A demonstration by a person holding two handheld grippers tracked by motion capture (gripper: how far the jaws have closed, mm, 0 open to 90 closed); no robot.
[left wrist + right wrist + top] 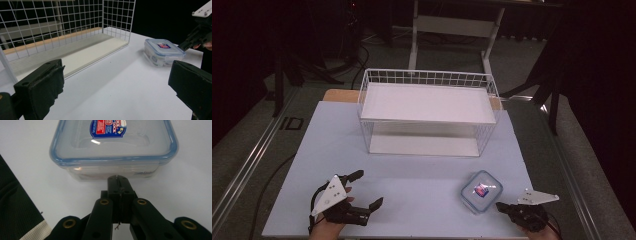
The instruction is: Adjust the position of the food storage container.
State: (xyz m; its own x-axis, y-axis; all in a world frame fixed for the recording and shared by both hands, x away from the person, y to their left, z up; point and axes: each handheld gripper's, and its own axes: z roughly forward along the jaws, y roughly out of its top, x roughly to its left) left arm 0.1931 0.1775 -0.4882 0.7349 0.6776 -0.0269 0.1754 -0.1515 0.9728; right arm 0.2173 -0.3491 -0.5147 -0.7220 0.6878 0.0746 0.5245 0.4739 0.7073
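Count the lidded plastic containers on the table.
1: the clear container with the blue-rimmed lid sits near the table's front right, just ahead of the shut right gripper. The wire basket holds none.

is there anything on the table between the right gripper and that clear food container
Nothing visible. In the right gripper view the right gripper, jaws shut together, points straight at the near wall of the clear container, with only bare white table around. Whether the tips touch the wall I can't tell.
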